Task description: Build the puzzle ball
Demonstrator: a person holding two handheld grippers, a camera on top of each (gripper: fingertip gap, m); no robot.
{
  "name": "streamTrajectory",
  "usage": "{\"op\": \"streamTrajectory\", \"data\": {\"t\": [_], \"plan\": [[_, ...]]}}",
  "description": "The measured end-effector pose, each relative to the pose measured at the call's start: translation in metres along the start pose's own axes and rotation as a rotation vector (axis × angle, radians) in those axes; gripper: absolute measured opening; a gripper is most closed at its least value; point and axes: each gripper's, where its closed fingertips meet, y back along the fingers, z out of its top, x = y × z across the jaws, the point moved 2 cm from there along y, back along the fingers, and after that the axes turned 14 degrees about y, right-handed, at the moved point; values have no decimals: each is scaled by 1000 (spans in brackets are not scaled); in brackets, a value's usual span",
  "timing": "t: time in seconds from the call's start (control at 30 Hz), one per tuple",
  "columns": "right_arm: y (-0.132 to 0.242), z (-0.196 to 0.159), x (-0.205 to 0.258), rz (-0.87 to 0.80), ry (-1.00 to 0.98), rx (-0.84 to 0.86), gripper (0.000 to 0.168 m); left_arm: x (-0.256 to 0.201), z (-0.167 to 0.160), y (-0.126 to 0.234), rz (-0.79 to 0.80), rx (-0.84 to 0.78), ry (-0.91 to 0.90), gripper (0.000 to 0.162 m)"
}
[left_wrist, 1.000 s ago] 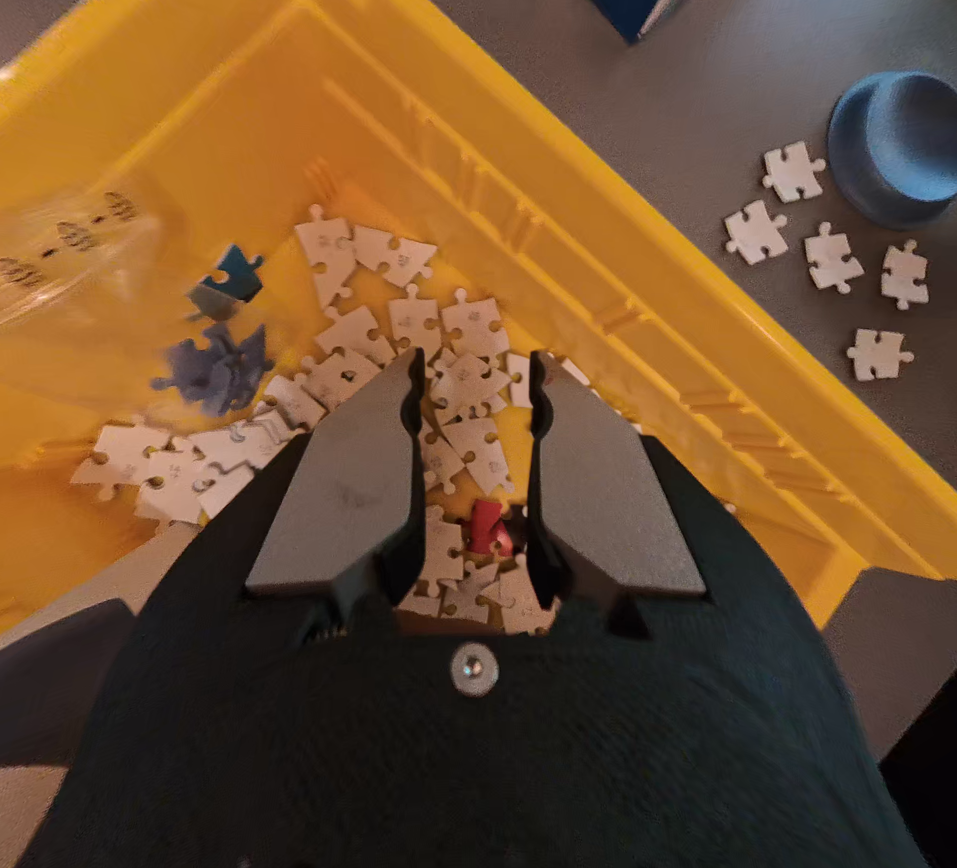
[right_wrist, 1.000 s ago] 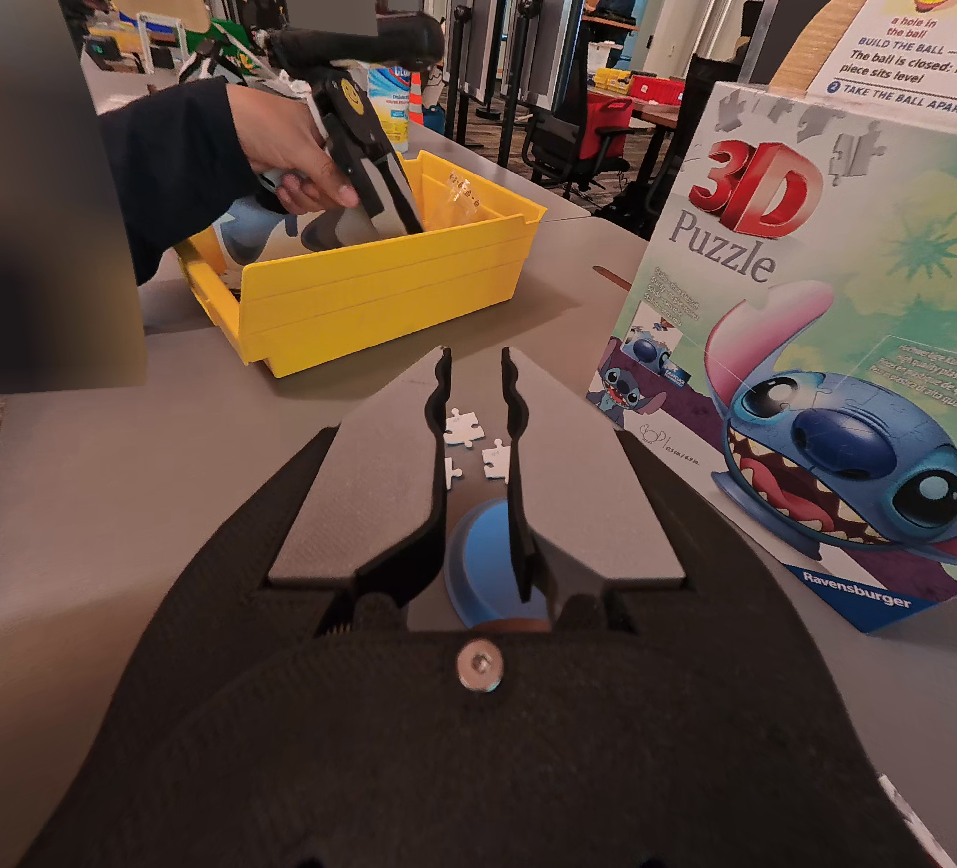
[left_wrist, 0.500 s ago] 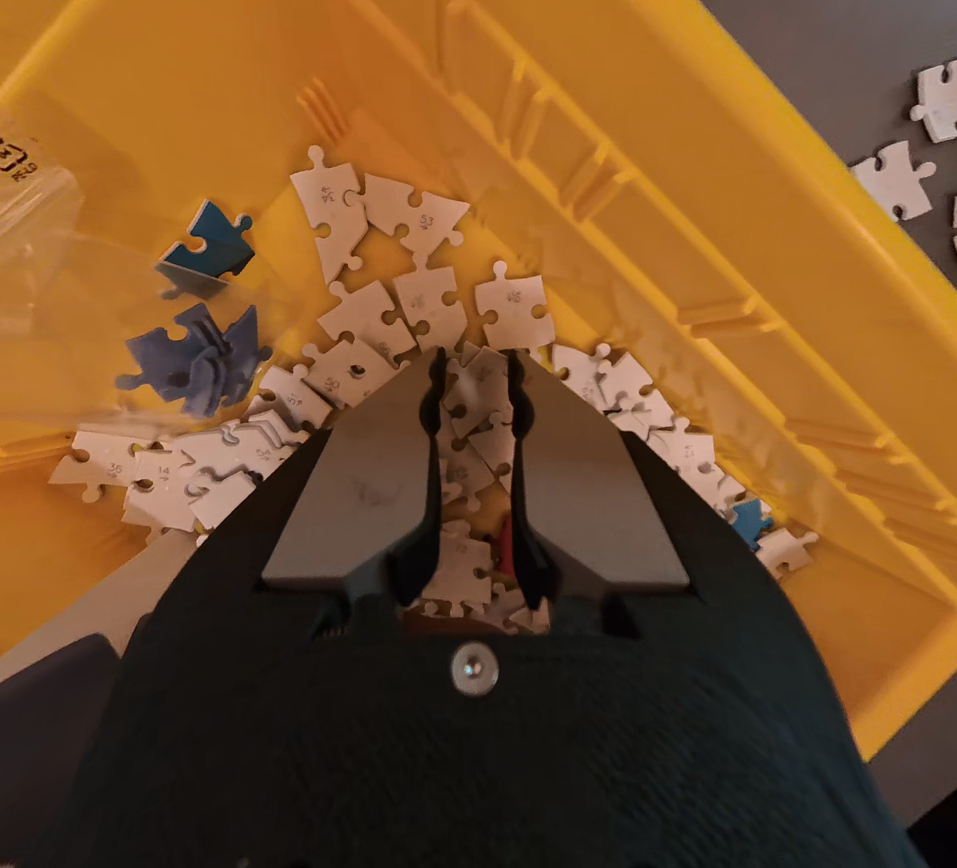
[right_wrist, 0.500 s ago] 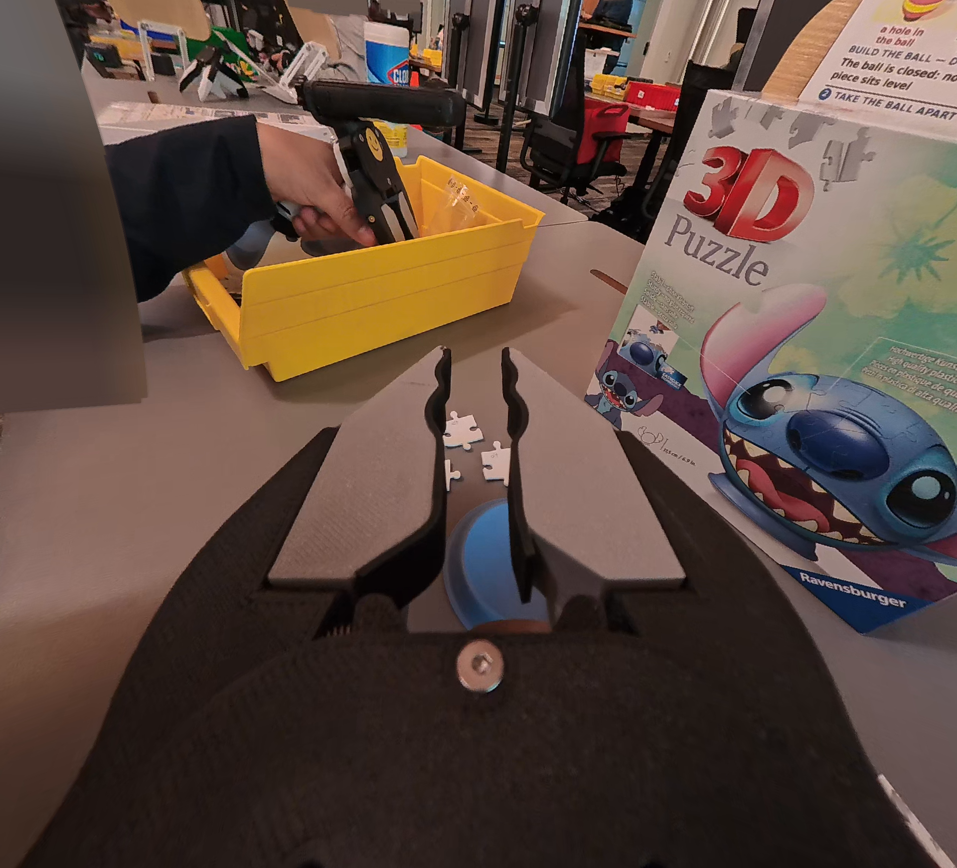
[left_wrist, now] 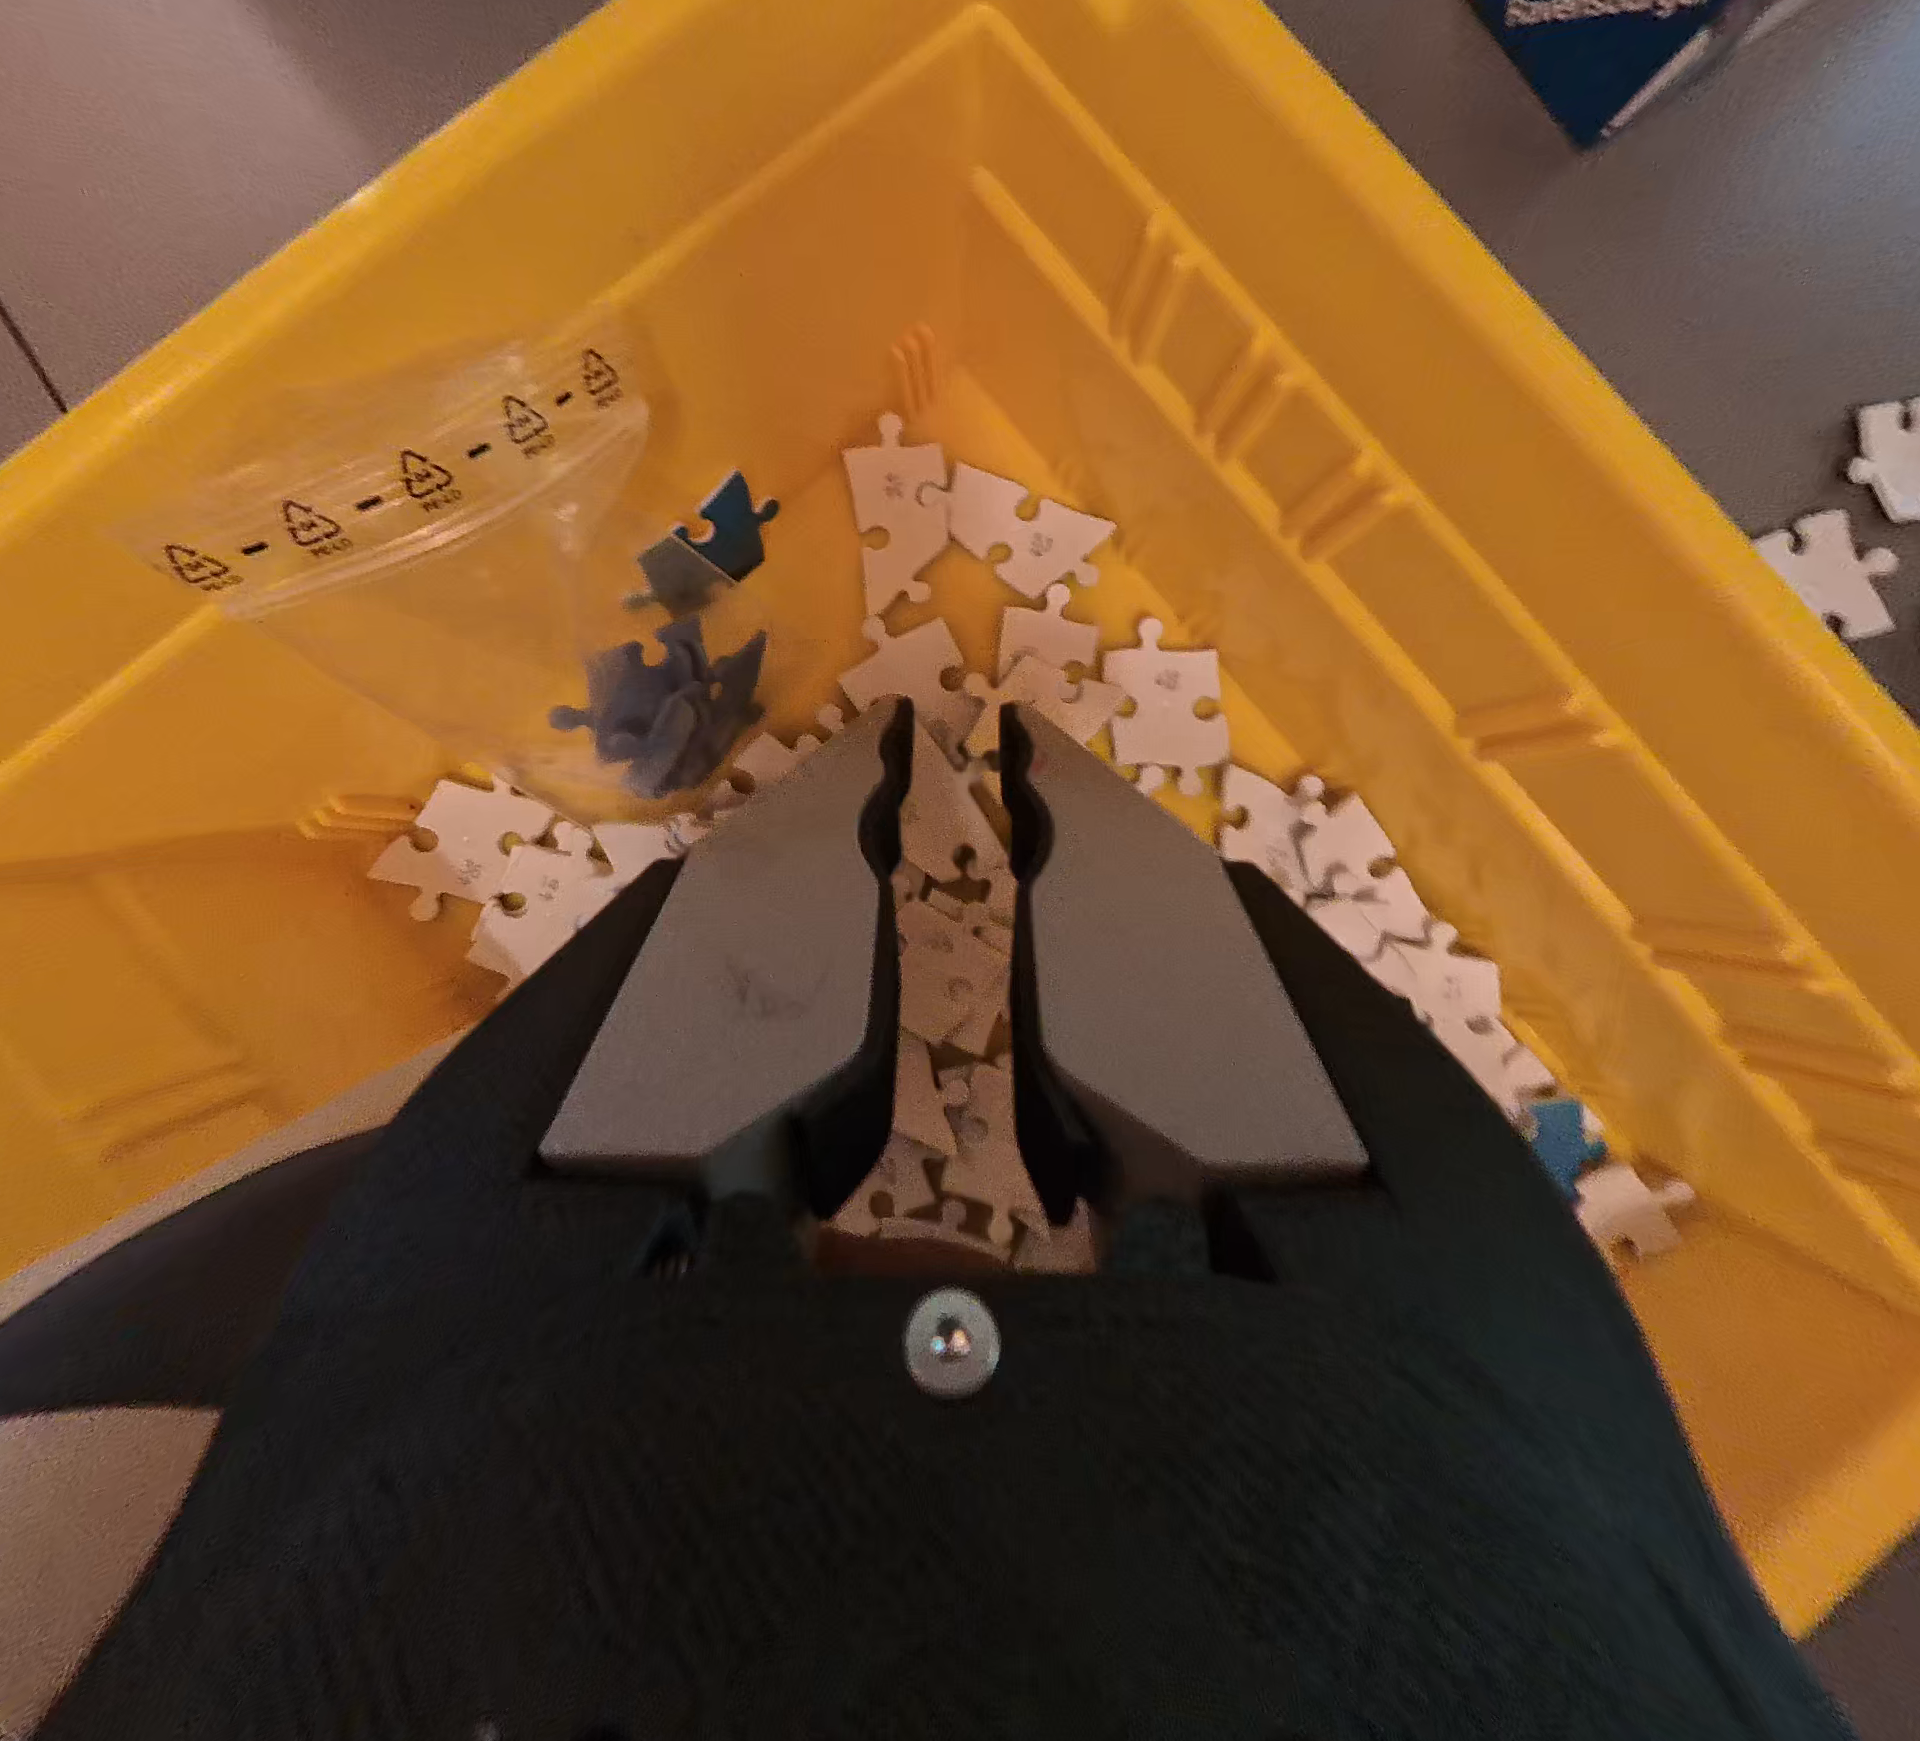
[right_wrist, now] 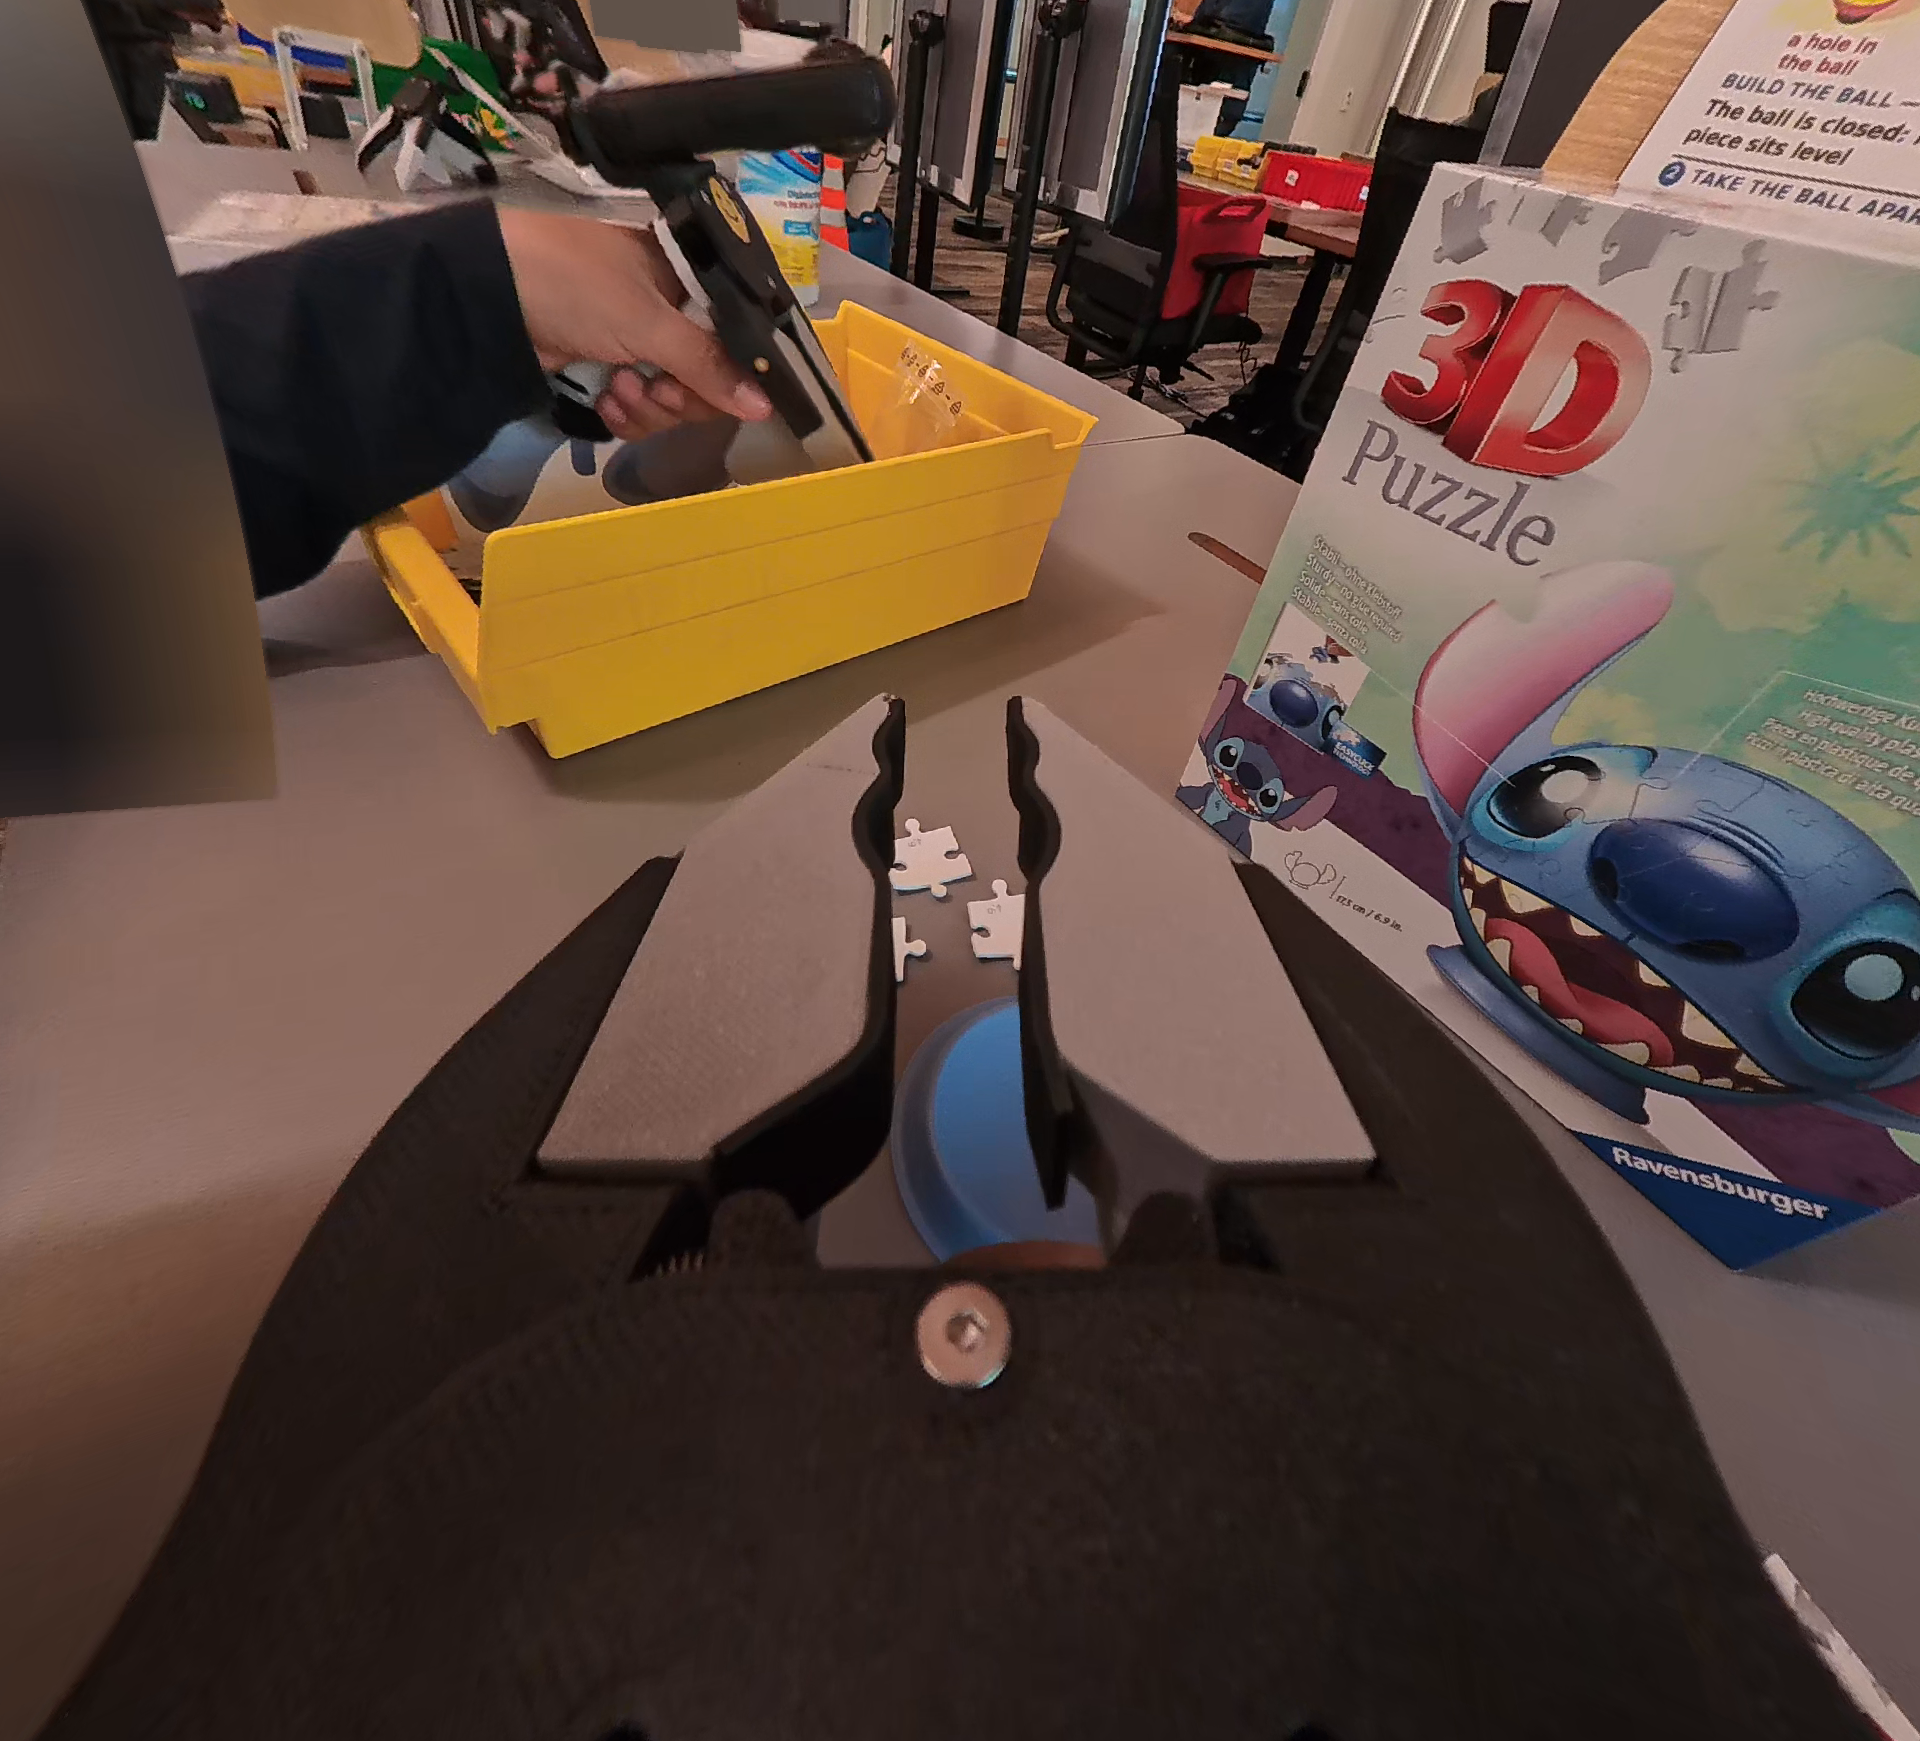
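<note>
My left gripper (left_wrist: 954, 720) is down in the yellow bin (left_wrist: 1351, 257), over a heap of white puzzle pieces (left_wrist: 1164, 704). Its jaws are drawn close on a white puzzle piece (left_wrist: 951, 808) that sits between the fingers. The same gripper (right_wrist: 790, 382) shows in the right wrist view, held by a hand (right_wrist: 613, 320) and dipping into the bin (right_wrist: 769, 611). My right gripper (right_wrist: 954, 715) hovers low over the table with a narrow gap and nothing in it. Under it are a blue round stand (right_wrist: 966, 1120) and loose white pieces (right_wrist: 930, 860).
A clear plastic bag (left_wrist: 416, 528) with blue pieces (left_wrist: 665, 704) lies in the bin's far left. The puzzle box (right_wrist: 1558, 652) stands upright to the right of the stand and also shows in the left wrist view (left_wrist: 1621, 8). More white pieces (left_wrist: 1829, 569) lie on the grey table right of the bin.
My left gripper dropped into the heap, narrowed its jaws around a white piece, then rose a little. My right gripper has stayed still.
</note>
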Motion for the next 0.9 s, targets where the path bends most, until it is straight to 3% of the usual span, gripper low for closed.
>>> {"op": "streamTrajectory", "data": {"t": [0.03,0.13,0.27,0.47,0.73,0.9], "plan": [[0,0,0,-1,-1,1,16,2,3,-4,15,-14,10,10],[0,-1,0,0,0,3,16,-1,-2,-22,33,29,-6,5],[1,1,-1,-3,0,-5,15,-1,-8,-22,83,68,-51,23],[0,0,1,4,-1,-1,16,-41,-20,0,-145,121,-100,24],[-1,-2,-1,-1,-4,6,16,-54,-58,-6,-199,304,-243,26],[-1,-1,0,0,0,5,16,-52,-60,-4,-215,314,-235,23]]}}
